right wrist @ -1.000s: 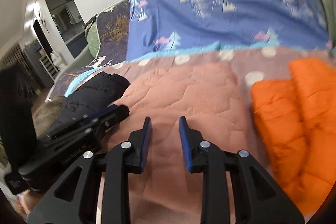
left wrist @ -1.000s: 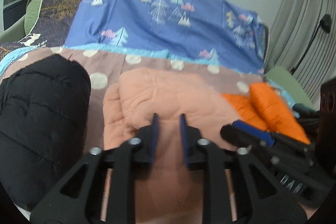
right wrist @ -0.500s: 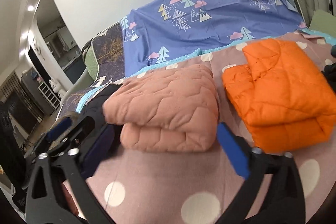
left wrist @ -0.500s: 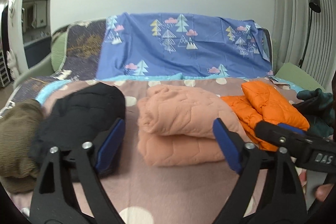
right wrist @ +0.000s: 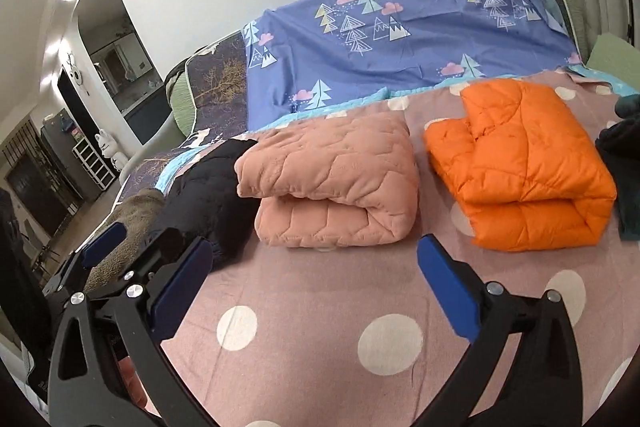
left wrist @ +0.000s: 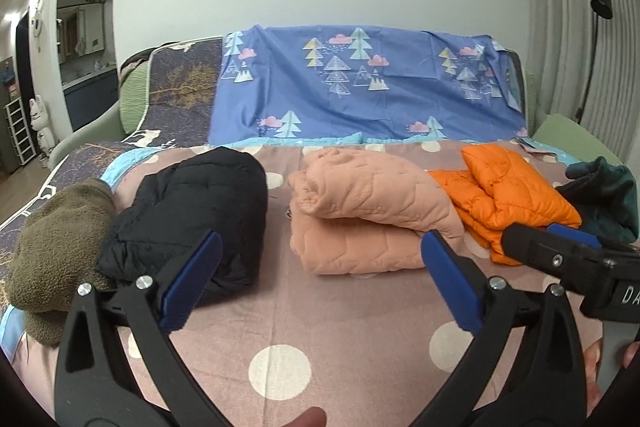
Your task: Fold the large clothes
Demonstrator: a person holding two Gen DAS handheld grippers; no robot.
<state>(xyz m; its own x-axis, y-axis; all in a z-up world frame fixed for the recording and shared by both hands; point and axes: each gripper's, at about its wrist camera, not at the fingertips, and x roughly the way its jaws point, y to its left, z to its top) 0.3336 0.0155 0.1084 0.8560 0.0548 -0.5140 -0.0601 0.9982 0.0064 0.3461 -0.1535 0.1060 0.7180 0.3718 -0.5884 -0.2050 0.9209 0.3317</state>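
A folded peach quilted jacket lies mid-bedspread (between black and orange bundles); left gripper is opening, right gripper splayed, both empty.

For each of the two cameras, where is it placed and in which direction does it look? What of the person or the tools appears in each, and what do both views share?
Left wrist view: sits on the left gripper, looks forward and slightly down across the bed at the peach jacket; shows its own open fingers, the right gripper at the right edge, fingertips below.
Right wrist view: sits on the right gripper, looks the same way from further right; shows its own open fingers, the left gripper at the left edge.
Shared: peach jacket, orange jacket, black jacket, blue tree-print sheet.
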